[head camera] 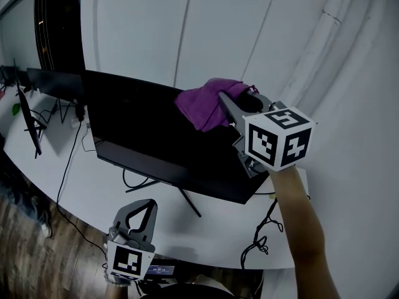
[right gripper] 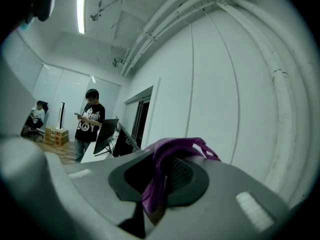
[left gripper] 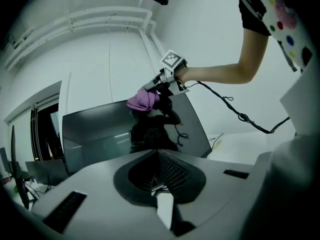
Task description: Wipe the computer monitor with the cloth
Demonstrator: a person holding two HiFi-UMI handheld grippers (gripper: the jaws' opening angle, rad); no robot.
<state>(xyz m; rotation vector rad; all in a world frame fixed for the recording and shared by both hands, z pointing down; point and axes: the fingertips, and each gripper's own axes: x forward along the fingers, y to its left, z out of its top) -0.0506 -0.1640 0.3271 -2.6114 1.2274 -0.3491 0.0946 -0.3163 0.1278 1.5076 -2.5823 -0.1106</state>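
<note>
Your left gripper (head camera: 138,212) & right gripper (head camera: 234,98): grey shells, dark ribbed fingers (left gripper: 172,171). Behind fingers, white cubes (head camera: 277,137) w/ black square markers. Black cable (left gripper: 235,109) off right one. Black sleeve (left gripper: 251,16), dotted top (left gripper: 281,15).

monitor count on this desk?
3. The central monitor, a second monitor behind its left end, a third monitor edge-on at far left. Others may be hidden.

Purple cloth (head camera: 202,104), black monitor (head camera: 143,136), white desk (head camera: 93,189), grey right gripper (head camera: 235,96) with black-and-white markers (head camera: 277,143).
</note>
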